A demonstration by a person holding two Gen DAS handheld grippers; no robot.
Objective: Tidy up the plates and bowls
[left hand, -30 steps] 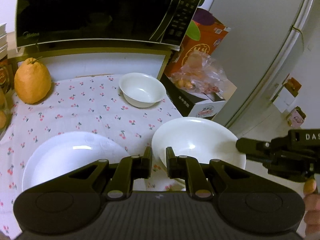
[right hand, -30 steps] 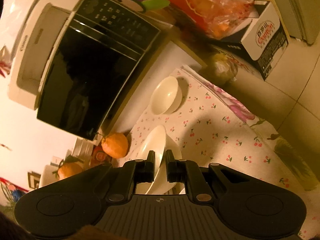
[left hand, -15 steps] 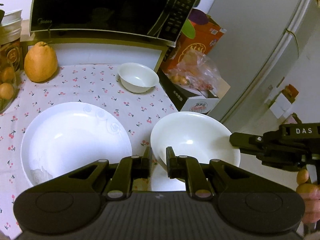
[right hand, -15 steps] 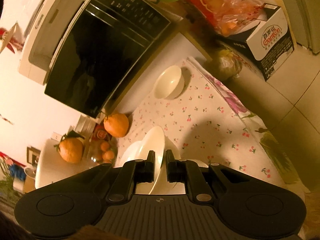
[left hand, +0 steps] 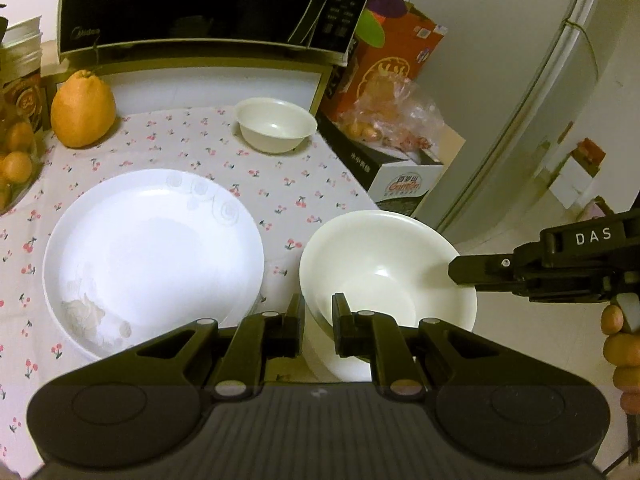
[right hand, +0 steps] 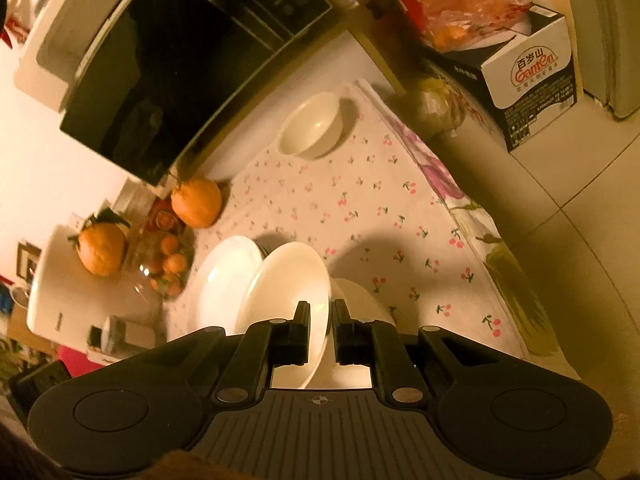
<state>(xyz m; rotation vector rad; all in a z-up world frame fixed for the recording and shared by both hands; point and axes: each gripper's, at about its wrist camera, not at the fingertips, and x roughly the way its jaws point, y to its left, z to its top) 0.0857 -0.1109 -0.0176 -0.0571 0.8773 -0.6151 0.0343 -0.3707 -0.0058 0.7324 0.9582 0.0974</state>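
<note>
Both grippers pinch the rim of one large white bowl [left hand: 384, 276] from opposite sides: the left gripper [left hand: 318, 320] has its fingers closed on the near rim, and the right gripper [right hand: 320, 328] has its fingers closed on the far-right rim. The bowl sits at the tabletop's [left hand: 192, 152] right edge, just beside a wide white plate [left hand: 152, 252]. A smaller bowl [left hand: 276, 124] stands well apart near the microwave [left hand: 200, 4], with an orange fruit [left hand: 83, 114] at the left.

The big bowl's [left hand: 386, 264] near rim is hidden behind the left gripper [left hand: 318, 322], and the hand [left hand: 624, 354] at right gets cut off by the edge.
</note>
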